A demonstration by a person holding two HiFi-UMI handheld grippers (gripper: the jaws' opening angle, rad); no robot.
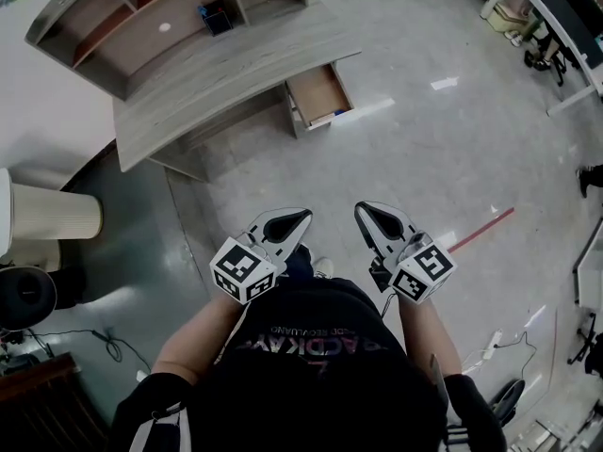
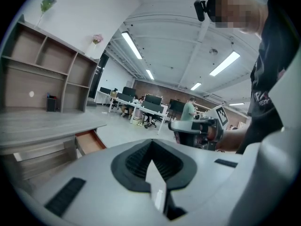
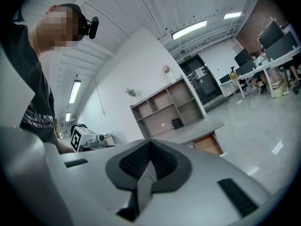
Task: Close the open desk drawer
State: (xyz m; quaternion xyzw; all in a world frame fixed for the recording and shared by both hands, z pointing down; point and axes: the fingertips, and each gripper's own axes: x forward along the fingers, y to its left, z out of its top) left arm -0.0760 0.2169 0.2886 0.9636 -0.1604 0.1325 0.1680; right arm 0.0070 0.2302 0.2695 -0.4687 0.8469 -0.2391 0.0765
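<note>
I hold my left gripper point(image 1: 300, 217) and right gripper point(image 1: 366, 213) side by side, each with its jaws pressed together on nothing. The drawer point(image 1: 318, 95) stands pulled out of the desk point(image 1: 226, 73), well ahead of both tips.

Grey-grained desk point(image 1: 226, 73), tan drawer point(image 1: 318, 94) — white left claw point(image 1: 298, 217), white right claw point(image 1: 368, 213).

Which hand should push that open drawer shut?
Probably the right. The drawer slides out toward that side, so the right gripper lines up better than the left gripper. Both are far off, fingers shut.
</note>
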